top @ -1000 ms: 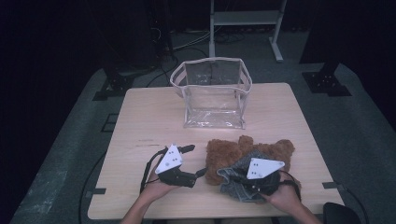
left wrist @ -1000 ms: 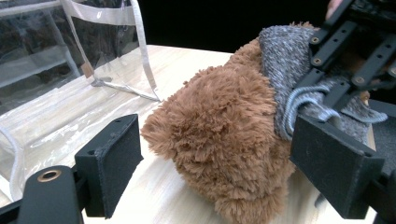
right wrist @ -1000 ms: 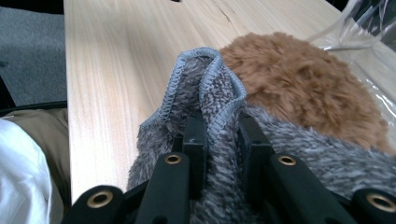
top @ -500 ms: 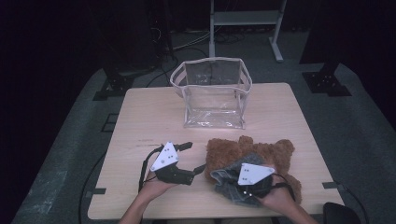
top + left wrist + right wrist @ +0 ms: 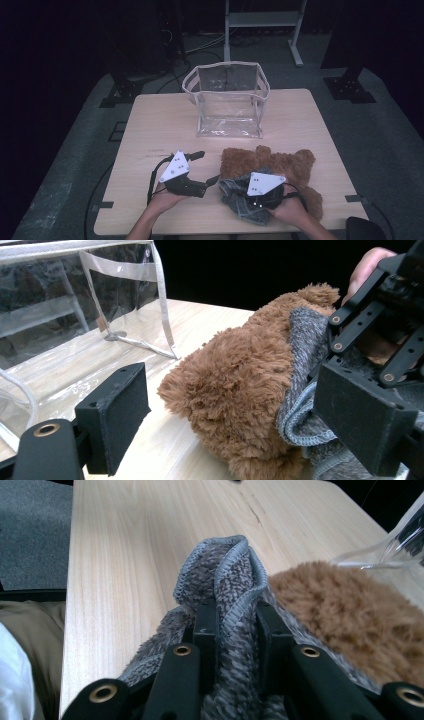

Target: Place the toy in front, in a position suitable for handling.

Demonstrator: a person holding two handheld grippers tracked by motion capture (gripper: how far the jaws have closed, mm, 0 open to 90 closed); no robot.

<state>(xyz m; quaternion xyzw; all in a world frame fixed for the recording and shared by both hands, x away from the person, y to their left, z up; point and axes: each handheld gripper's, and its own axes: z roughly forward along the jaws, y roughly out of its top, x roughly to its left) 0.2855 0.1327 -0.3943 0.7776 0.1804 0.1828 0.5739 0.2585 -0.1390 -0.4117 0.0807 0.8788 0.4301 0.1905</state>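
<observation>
One clear plastic bag stands upright at the far middle of the table, with nothing visible inside it. Near the front edge, the right claw is clamped on a fold of grey cloth lying against the brown plush bear. The left claw rests just beside the bear, jaws spread and holding nothing.

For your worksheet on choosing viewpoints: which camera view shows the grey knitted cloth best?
The right gripper view: the grey cloth stands close up, its hemmed fold pinched. The left gripper view shows one edge beside the bear; the high view, a small dark bundle.
</observation>
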